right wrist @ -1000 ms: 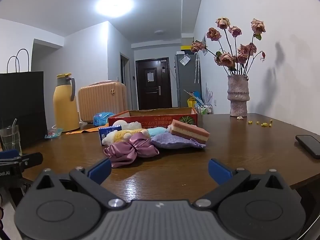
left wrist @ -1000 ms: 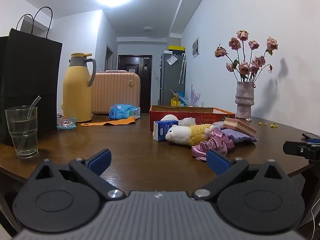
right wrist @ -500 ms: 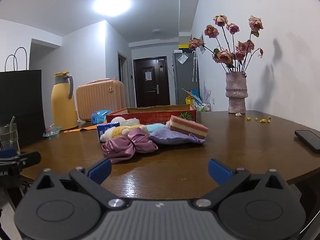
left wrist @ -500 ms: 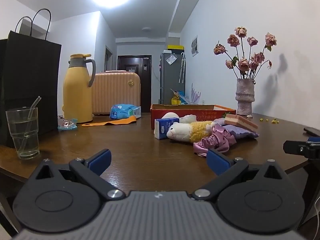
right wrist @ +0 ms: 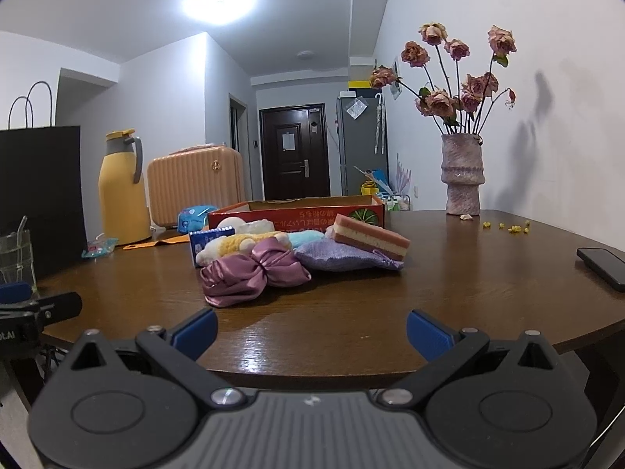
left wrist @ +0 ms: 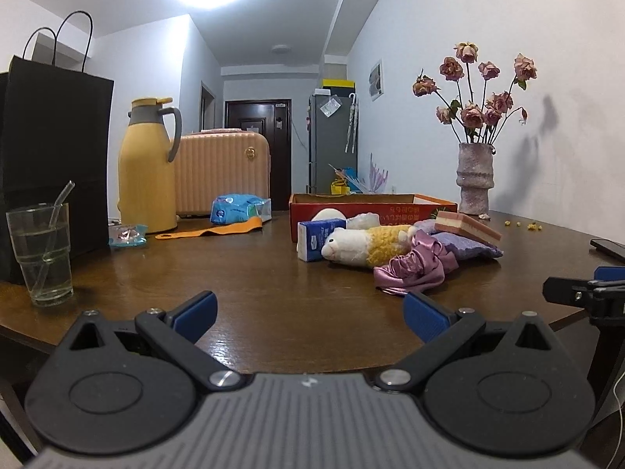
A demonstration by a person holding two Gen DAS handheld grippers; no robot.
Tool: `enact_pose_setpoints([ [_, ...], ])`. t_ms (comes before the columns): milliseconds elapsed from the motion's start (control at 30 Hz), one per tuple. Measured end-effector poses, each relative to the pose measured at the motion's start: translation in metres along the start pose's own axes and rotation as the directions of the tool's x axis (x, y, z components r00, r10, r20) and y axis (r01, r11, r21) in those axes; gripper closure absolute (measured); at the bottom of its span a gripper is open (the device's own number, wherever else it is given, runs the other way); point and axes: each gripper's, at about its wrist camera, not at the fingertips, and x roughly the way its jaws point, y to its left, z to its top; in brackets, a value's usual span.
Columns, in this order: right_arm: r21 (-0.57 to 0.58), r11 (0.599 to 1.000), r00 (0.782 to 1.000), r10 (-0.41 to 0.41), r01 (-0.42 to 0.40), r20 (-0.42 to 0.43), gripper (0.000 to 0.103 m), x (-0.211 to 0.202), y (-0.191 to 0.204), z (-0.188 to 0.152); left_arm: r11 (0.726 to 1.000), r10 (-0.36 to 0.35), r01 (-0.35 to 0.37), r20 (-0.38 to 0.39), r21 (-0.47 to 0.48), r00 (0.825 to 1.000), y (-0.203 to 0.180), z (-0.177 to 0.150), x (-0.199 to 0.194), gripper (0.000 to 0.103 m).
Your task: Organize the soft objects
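Both hand-held grippers, left gripper [left wrist: 308, 310] and right gripper [right wrist: 310, 330], are staying wide open and empty, pulling slightly back from the untouched mauve satin scrunchie [right wrist: 254, 273].

A pile of soft things lies on the tabletop [right wrist: 449, 285] before a red box [right wrist: 297, 213]: a purple satin bow [right wrist: 254, 273] nearest, a white-and-yellow plush toy [left wrist: 363, 244] on its side, a lilac pouch [right wrist: 343, 260], and a striped pink sponge [right wrist: 371, 236] tilted on the pouch.
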Motion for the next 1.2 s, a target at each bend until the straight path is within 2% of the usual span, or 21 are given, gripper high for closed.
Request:
enact_pose_setpoints([
  [200, -0.040, 0.999, 1.000, 0.028, -0.028, -0.010, 0.000, -0.0009, 0.0102, -0.0042, 1.000, 0.010, -0.010, -0.003, 0.017, 1.000, -0.0023, 0.0005, 0.0003, 0.000],
  [433, -0.033, 0.999, 0.999, 0.041, -0.041, -0.003, 0.000, -0.0054, 0.0101, -0.0066, 0.999, 0.009, -0.009, 0.005, 0.051, 1.000, -0.0093, 0.0025, -0.0014, 0.000],
  [1033, -0.038, 0.998, 0.999, 0.054, -0.053, 0.008, 0.000, -0.0072, 0.0099, -0.0044, 0.999, -0.008, 0.008, -0.011, 0.032, 1.000, -0.0055, -0.0026, 0.0030, 0.000],
  [1200, -0.026, 0.999, 0.999, 0.048, -0.048, 0.022, 0.000, -0.0085, 0.0079, -0.0043, 0.999, -0.007, 0.007, 0.019, 0.040, 1.000, -0.0056, -0.0051, 0.0018, 0.000],
])
